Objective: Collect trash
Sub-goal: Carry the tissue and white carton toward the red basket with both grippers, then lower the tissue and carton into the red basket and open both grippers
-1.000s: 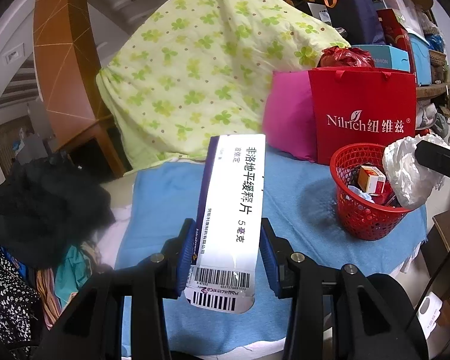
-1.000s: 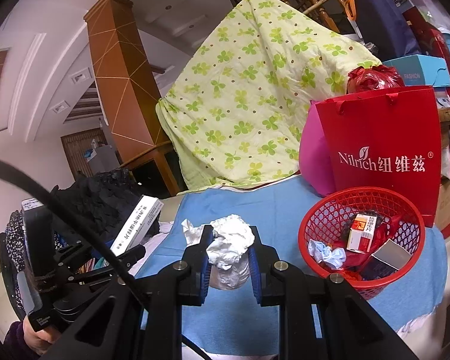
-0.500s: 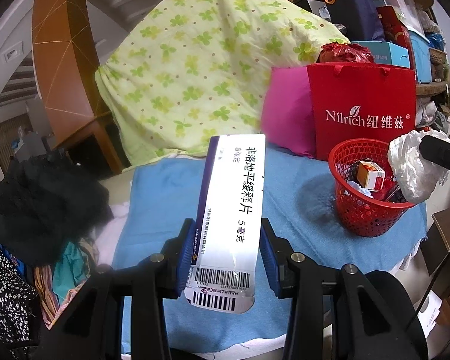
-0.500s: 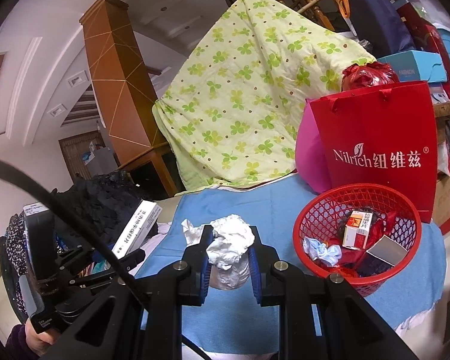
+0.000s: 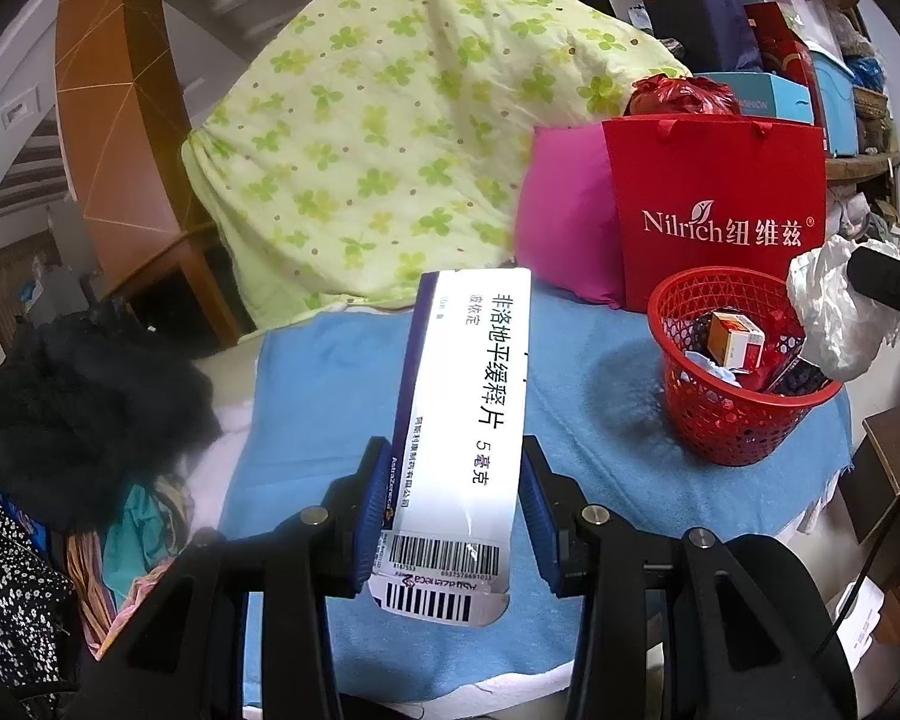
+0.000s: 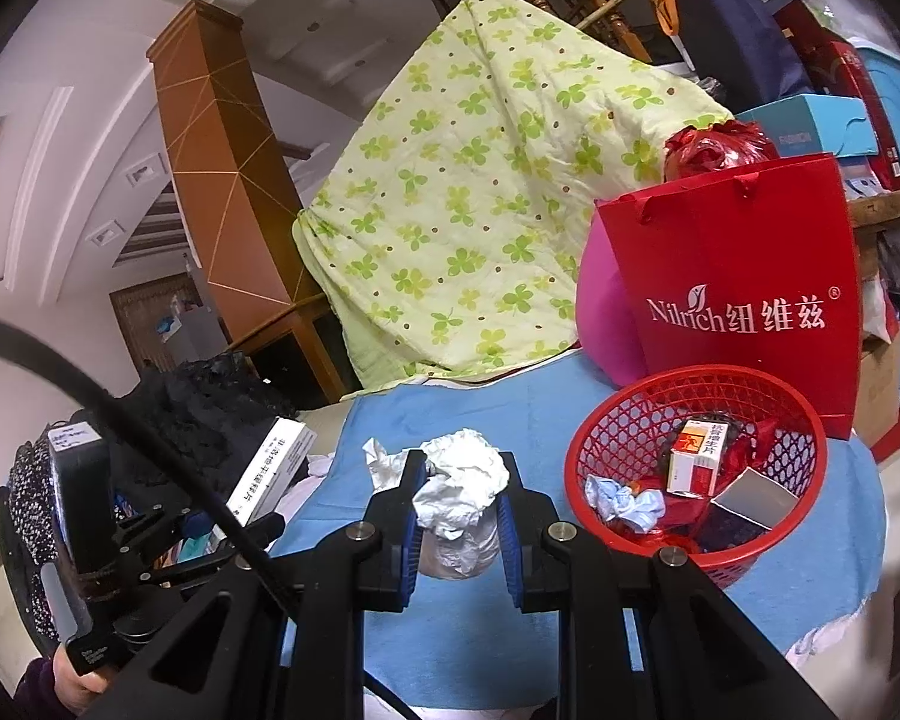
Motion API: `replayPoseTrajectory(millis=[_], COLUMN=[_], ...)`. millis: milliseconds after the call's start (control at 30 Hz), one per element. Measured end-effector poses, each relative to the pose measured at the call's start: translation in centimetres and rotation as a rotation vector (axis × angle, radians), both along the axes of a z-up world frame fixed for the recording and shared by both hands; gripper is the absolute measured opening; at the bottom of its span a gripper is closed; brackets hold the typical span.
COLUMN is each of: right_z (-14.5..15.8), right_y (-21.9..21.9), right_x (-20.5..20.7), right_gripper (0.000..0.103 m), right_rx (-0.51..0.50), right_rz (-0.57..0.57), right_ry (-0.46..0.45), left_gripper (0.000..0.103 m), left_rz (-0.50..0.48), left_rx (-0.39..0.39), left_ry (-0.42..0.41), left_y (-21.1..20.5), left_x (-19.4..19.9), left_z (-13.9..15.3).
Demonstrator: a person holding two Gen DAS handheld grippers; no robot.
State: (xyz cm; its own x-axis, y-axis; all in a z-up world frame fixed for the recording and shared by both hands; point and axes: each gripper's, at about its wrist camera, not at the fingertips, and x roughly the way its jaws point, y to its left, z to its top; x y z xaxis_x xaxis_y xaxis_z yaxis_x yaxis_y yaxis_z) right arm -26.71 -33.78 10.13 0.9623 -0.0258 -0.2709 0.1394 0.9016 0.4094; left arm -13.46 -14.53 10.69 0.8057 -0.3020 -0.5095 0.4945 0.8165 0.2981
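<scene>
While clamped on crumpled tissue point(image 6: 459, 480), right hand-held gripper point(image 6: 459, 531) beside basket point(image 6: 600, 438).

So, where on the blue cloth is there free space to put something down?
The blue cloth is bare between the green clover quilt and the red basket, and also in front of the basket, toward the near edge. It is crowded at the back right, where the red paper bag and pink bag stand directly behind the basket.
</scene>
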Motion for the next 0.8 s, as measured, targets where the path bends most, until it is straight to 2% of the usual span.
replayPoseTrajectory(millis=[300, 467, 600, 800], right_z=[-0.5, -1.0, -1.5, -2.4], right_y=[-1.5, -3.3, -5.6, -10.4], right_x=[-0.6, -1.0, -1.6, -1.3], right_gripper=[0.023, 0.023, 0.023, 0.023], right_rx=[0.03, 0.053, 0.066, 0.113], right_rz=[-0.031, -0.072, -0.135, -0.212], right_ry=[-0.005, -0.003, -0.004, 0.005], left_gripper=[0.044, 0.044, 0.044, 0.044], left_rz=[-0.051, -0.143, -0.237, -0.384], left_rx=[0.005, -0.027, -0.075, -0.091], left_ry=[0.022, 0.083, 0.164, 0.231], left_y=[-1.2, -2.6, -4.2, -8.9], left_x=[-0.4, -0.5, -0.2, 0.6], left_z=[-0.3, -0.4, -0.6, -1.1])
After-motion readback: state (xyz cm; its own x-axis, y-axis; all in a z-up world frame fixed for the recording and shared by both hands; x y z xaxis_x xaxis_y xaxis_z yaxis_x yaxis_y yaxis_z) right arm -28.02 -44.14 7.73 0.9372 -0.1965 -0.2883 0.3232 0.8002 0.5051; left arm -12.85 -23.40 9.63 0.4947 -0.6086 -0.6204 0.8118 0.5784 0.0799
